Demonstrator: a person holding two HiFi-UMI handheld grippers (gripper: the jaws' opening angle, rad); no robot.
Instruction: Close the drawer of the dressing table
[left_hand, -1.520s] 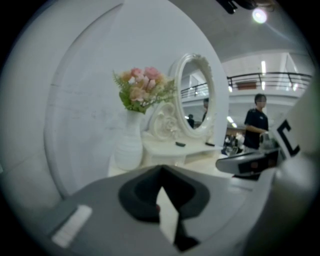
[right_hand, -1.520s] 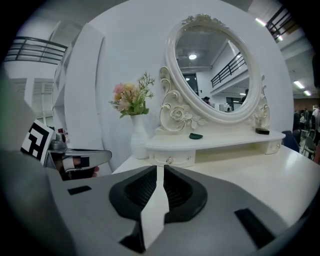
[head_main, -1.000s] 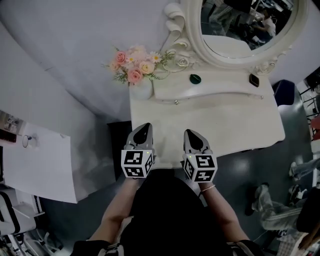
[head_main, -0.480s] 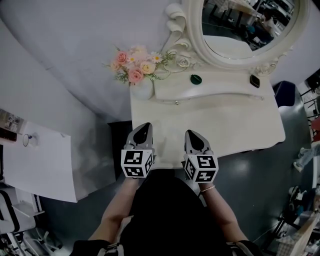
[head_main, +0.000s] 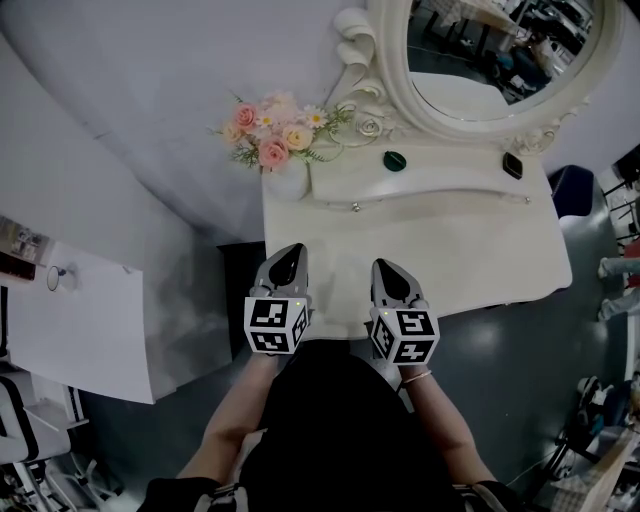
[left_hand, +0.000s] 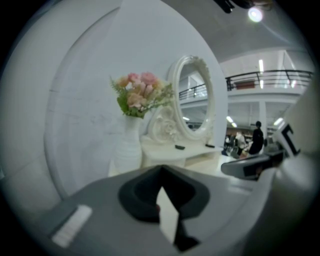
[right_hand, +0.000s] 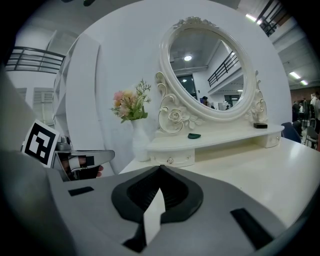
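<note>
A white dressing table stands against a pale wall; its small drawer, below the mirror, looks pushed in. At the table's near edge, the left gripper and right gripper are both clenched, empty.

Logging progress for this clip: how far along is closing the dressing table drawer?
Done, it seems: no drawer stands out from the dressing table, and the small drawer looks flush. In hand: nothing; the left gripper and right gripper are shut and empty at the front edge. To do: probably nothing, though the table's front is hidden.
</note>
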